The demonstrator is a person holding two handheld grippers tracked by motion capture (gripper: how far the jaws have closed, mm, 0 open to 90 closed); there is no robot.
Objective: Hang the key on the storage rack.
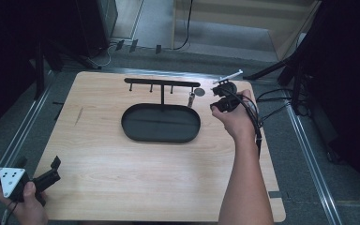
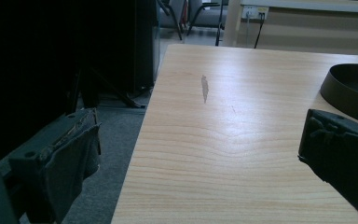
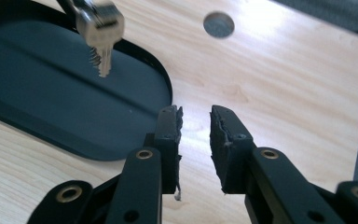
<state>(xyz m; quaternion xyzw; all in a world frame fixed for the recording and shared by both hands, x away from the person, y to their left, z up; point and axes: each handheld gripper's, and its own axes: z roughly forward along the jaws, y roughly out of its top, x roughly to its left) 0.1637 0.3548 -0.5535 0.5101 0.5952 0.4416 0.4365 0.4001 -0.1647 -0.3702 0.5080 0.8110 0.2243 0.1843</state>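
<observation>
A black stand with an oval tray for its base is seen at the middle of the wooden table, a thin post rising from the tray to a horizontal bar fitted with short pegs. From the peg at the bar's right end a silver key is hung — in the right gripper view the key is seen dangling blade-down over the tray's right end, somewhat blurred. A small round grey hole is set in the table just to the right of the key.

The right gripper is held just right of the tray and near the key, in a hand reaching in from the lower right. In its own view the right gripper is shown with its fingers parted by a narrow gap, and nothing is held between them; bare table is seen through the gap. The key is not touched by them and hangs above and to the left of the fingertips in that view.

The left gripper is kept at the table's near left corner, well apart from the stand, with its grey three-cornered plate on top. Its fingers are spread wide — empty, one over the floor beside the table's edge and the other over the wood, with the tray's rim visible beyond.
</observation>
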